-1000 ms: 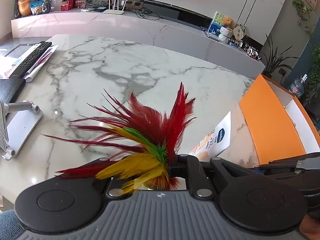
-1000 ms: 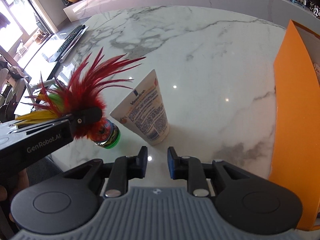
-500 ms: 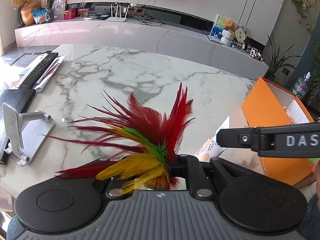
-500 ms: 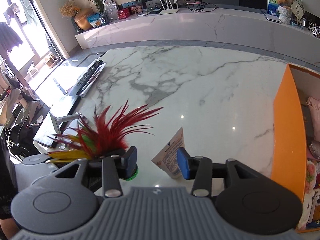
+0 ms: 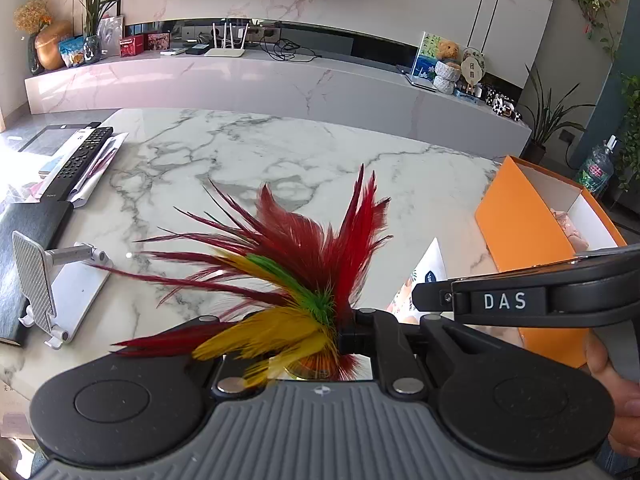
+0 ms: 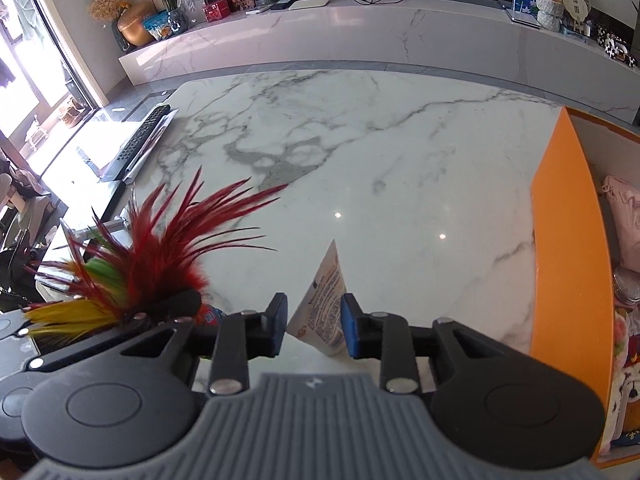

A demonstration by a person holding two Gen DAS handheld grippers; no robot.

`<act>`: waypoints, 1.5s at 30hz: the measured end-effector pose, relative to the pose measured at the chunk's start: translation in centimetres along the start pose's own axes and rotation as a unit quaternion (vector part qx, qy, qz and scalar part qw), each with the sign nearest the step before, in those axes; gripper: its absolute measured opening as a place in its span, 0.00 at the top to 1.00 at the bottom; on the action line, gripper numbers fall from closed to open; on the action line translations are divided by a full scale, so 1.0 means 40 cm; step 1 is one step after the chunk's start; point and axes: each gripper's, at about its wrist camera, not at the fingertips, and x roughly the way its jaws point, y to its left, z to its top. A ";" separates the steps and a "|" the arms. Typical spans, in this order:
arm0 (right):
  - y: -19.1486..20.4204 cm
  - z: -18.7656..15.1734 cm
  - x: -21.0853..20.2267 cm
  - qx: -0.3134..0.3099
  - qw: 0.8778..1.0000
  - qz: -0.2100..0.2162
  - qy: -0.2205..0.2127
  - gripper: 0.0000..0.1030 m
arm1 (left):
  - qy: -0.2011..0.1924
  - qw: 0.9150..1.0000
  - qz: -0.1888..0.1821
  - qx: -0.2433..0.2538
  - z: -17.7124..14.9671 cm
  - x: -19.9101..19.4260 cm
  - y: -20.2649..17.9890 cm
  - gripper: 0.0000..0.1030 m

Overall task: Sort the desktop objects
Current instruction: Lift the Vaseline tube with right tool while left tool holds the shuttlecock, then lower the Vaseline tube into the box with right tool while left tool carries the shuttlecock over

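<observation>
My left gripper (image 5: 316, 344) is shut on a feather shuttlecock (image 5: 304, 276) with red, green and yellow feathers, near the table's front edge; it also shows in the right wrist view (image 6: 152, 268). My right gripper (image 6: 314, 326) is open, its blue pads (image 6: 350, 326) on either side of a white lotion tube (image 6: 324, 312) lying on the marble table (image 6: 360, 152). The pads do not visibly squeeze the tube. The tube also shows in the left wrist view (image 5: 424, 276), behind the right gripper's body (image 5: 520, 300).
An open orange box (image 6: 568, 248) with several items inside stands at the right. A phone stand (image 5: 52, 280), a dark notebook (image 5: 24, 248) and a remote control (image 5: 78, 162) on papers lie at the table's left. A long marble counter (image 5: 260, 80) runs behind.
The right gripper opened wider and came down around the lotion tube. Both views tilted up, showing more of the room. The left gripper still holds the shuttlecock.
</observation>
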 end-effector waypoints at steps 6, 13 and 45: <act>0.015 -0.008 0.011 -0.025 1.000 -0.005 0.000 0.91 | -0.001 1.000 0.004 0.005 0.005 -0.009 -0.006 0.85; 0.003 -0.012 -0.025 -0.030 0.999 0.006 -0.014 0.93 | 0.003 1.000 0.006 0.013 0.014 -0.017 -0.023 0.85; -0.551 0.031 -0.441 0.021 0.981 -0.125 -0.145 0.93 | -0.013 0.972 -0.203 0.120 0.231 0.056 -0.509 0.85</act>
